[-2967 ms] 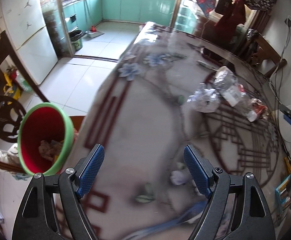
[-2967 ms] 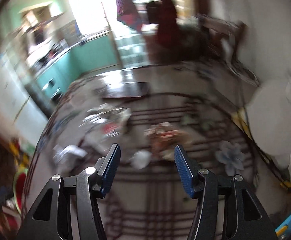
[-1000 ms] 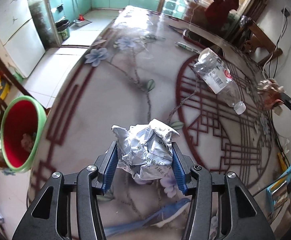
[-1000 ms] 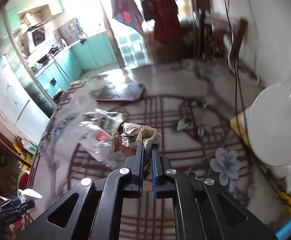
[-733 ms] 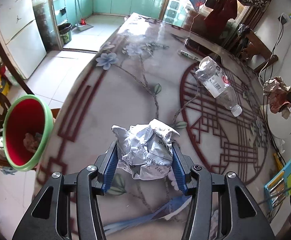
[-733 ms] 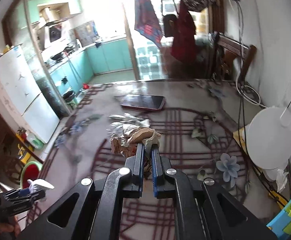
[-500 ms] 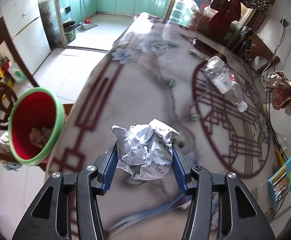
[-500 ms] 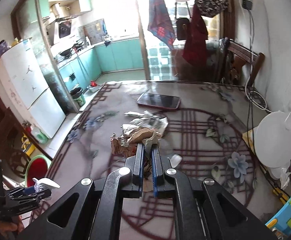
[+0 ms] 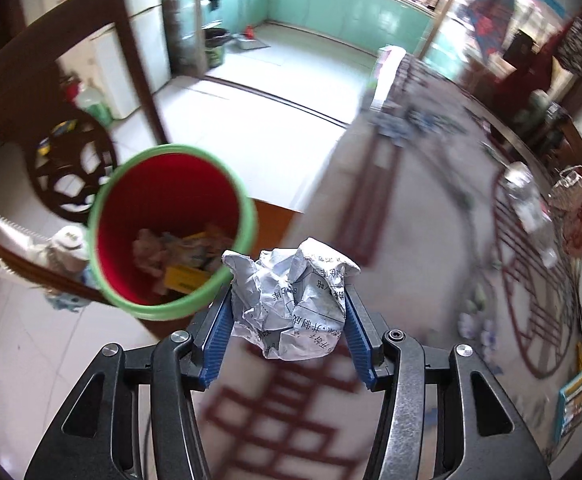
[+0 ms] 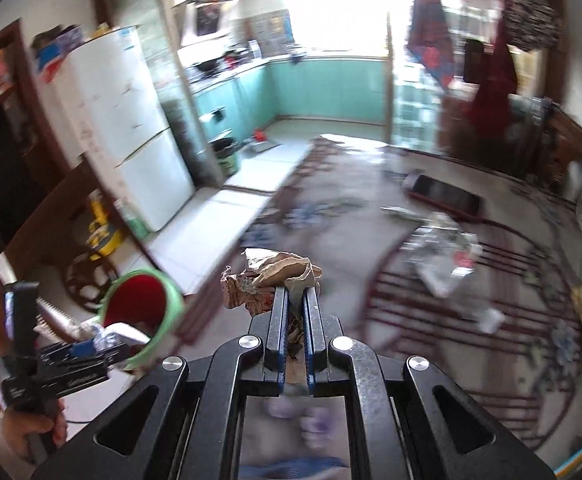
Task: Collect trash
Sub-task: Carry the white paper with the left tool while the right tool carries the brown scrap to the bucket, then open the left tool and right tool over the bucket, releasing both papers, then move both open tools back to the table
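The red, green-rimmed bin (image 9: 171, 228) stands mouth-up off the table (image 9: 411, 240) edge, nearer than a second ago; the left gripper (image 9: 289, 316) clamps a crumpled white paper ball (image 9: 291, 296) beside its rim, no clear long axis; the right gripper (image 10: 295, 308), nearly closed, pinches a brown wrapper (image 10: 271, 280).

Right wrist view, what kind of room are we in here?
Most likely a home dining area opening onto a kitchen. A white two-door fridge stands by the doorway, teal kitchen cabinets line the far wall, and a glossy table with a red lattice and flower pattern fills the foreground.
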`<state>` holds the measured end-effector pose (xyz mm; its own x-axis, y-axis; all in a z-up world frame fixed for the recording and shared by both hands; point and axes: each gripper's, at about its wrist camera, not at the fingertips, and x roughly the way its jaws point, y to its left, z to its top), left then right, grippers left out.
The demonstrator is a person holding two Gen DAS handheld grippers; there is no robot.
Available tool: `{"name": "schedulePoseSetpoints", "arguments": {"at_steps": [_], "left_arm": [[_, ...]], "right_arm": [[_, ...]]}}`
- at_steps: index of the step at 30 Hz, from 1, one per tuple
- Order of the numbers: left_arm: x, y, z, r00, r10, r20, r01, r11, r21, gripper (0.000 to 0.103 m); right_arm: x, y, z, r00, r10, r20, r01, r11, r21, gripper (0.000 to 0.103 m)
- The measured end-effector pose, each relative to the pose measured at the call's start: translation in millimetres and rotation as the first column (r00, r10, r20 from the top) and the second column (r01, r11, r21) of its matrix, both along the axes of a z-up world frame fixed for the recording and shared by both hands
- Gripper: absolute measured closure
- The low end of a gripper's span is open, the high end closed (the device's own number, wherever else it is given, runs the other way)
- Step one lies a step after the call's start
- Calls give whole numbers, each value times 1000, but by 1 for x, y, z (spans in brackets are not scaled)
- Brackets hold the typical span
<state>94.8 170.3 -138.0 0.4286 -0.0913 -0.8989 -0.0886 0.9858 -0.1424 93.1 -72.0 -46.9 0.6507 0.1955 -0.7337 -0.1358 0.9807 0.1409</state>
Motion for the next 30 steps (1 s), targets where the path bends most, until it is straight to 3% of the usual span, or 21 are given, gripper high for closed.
{"name": "schedulePoseSetpoints", "arguments": {"at_steps": [9, 14, 17, 18, 19, 20, 25, 28, 30], "left_arm": [[25, 81, -33, 992, 124, -39, -119, 988, 97, 53], [38, 108, -42, 988, 147, -49, -142, 986, 90, 53], [45, 117, -41, 985, 168, -37, -162, 980, 116, 44], [47, 120, -40, 982, 185, -26, -181, 975, 131, 34], [47, 123, -38, 978, 208, -12, -204, 968, 148, 22], [47, 125, -37, 975, 221, -1, -218, 963, 158, 19], [44, 126, -36, 971, 237, 10, -236, 960, 154, 18], [43, 107, -29, 985, 171, 21, -172, 976, 135, 18], [45, 89, -25, 994, 109, 31, -112, 985, 133, 18]], "right_arm": [[55, 124, -57, 973, 212, -96, -198, 970, 138, 98], [85, 176, -83, 950, 285, -130, -260, 948, 181, 98], [99, 201, -92, 931, 338, -138, -301, 925, 232, 92], [104, 207, -94, 930, 340, -141, -304, 925, 228, 86], [106, 211, -95, 930, 339, -139, -304, 926, 223, 83], [110, 215, -96, 932, 340, -128, -307, 925, 223, 79], [109, 204, -90, 945, 309, -104, -281, 934, 223, 71], [101, 162, -77, 964, 259, -65, -247, 957, 152, 67], [98, 129, -72, 974, 219, -51, -214, 973, 84, 57]]}}
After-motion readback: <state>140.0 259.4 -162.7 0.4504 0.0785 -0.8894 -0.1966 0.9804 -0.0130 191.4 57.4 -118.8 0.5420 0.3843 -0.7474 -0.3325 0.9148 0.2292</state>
